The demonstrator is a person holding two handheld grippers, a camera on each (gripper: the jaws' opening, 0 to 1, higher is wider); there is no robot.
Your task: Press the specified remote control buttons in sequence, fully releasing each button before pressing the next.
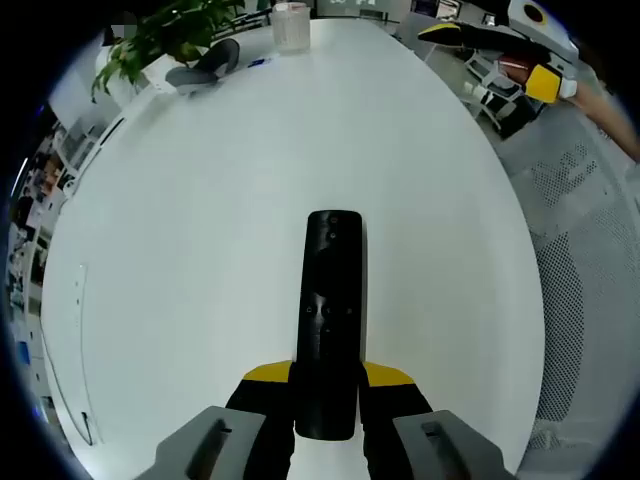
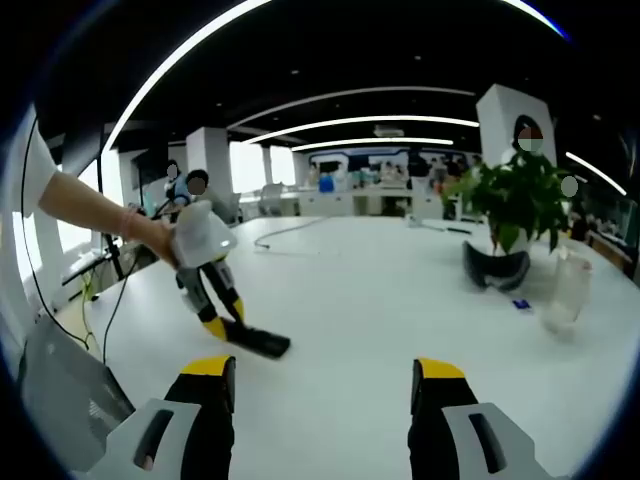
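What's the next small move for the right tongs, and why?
Probably bring the right tongs over toward the remote. The left tongs are shut on the remote's near end, holding it over the white table with its button face up. The right tongs stand open and apart from it, with nothing between the tips, so no button can be pressed yet.

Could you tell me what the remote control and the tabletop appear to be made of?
The remote control looks like black plastic with a slightly glossy finish, judging by the soft highlights along its body; the left hand-held gripper is shut on it. The table seems a smooth white laminate or painted surface with a matte sheen, though the exact material is unclear.
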